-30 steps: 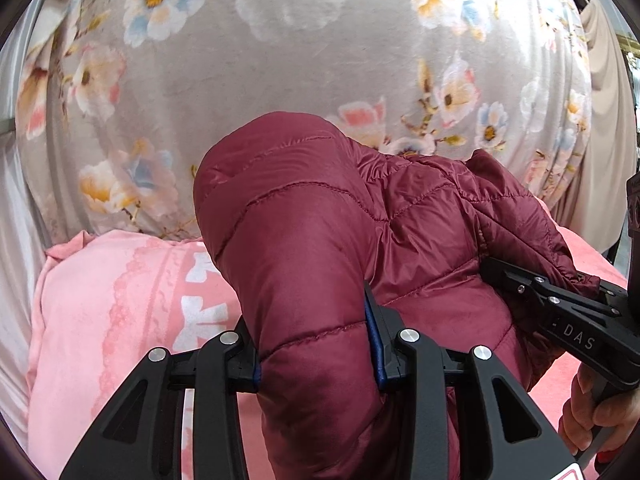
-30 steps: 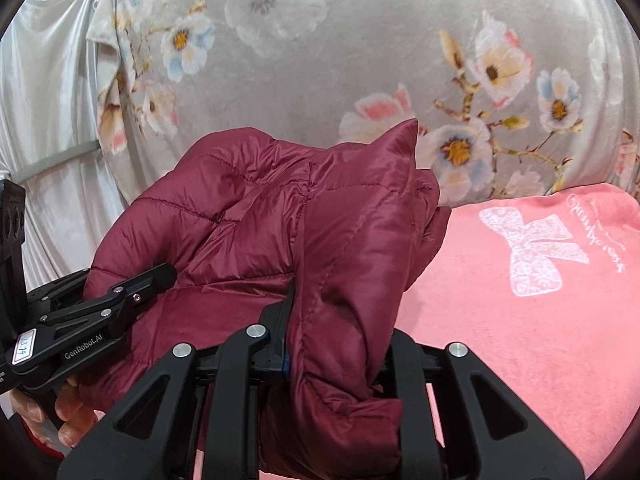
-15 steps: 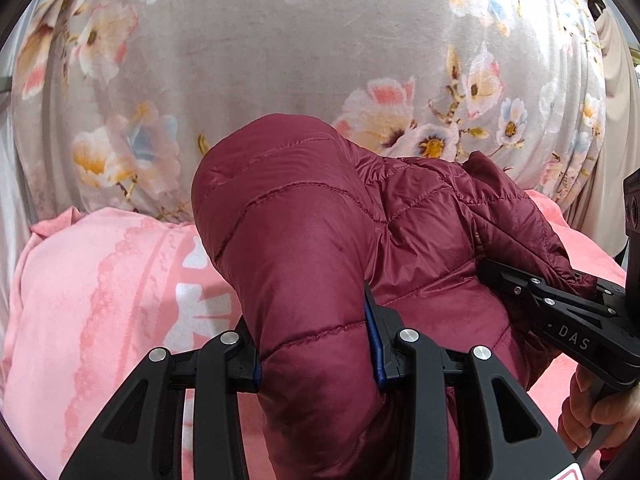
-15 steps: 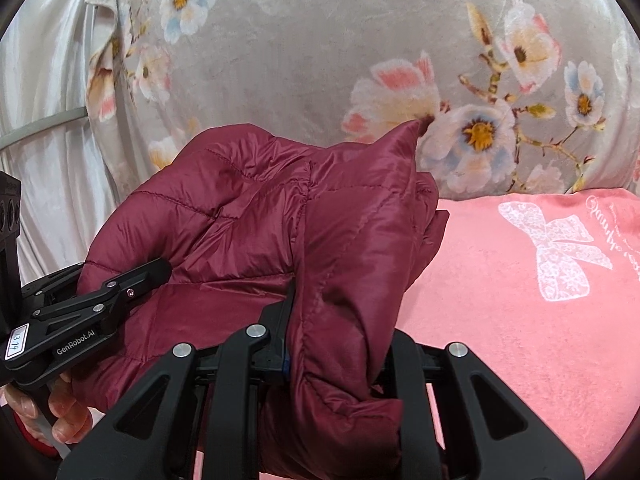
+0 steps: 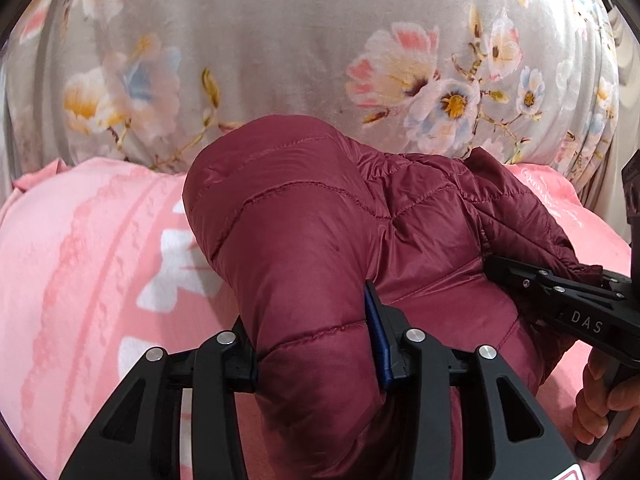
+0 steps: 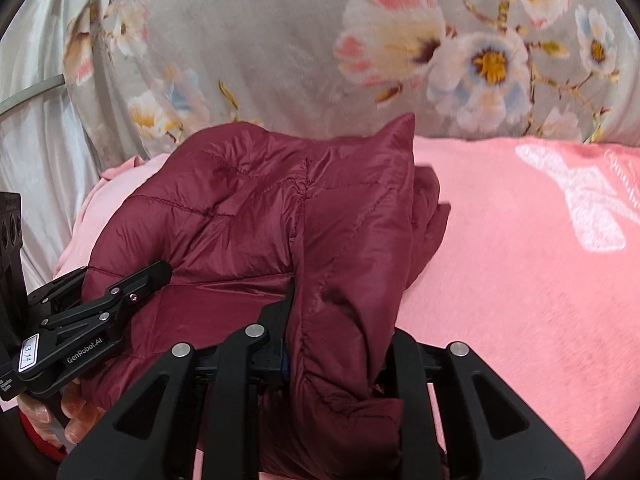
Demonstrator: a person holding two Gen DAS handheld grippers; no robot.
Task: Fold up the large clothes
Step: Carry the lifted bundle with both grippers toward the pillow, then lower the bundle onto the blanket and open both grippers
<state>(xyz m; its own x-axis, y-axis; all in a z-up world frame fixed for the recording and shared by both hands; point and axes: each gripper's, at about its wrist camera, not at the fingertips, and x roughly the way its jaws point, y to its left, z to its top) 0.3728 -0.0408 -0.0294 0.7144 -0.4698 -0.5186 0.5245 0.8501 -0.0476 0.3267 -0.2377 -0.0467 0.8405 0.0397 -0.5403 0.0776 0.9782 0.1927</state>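
Now lower: red jacket (image 5: 320,240) nearly on pink blanket (image 5: 88,260).
left gripper (image 5: 316,348): jaws opening, jacket between.
right gripper (image 6: 336,344): clamps jacket.

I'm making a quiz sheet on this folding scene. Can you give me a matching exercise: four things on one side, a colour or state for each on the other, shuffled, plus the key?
Things:
1. puffer jacket
2. blanket
3. floral cloth
4. left hand-held gripper

Colours or states:
A. grey with pale flowers, behind the bed surface
B. pink with a white bow print
C. dark red, quilted, bunched up
D. black, jaws opening with a fold of quilted fabric between them

Pairs: 1-C, 2-B, 3-A, 4-D
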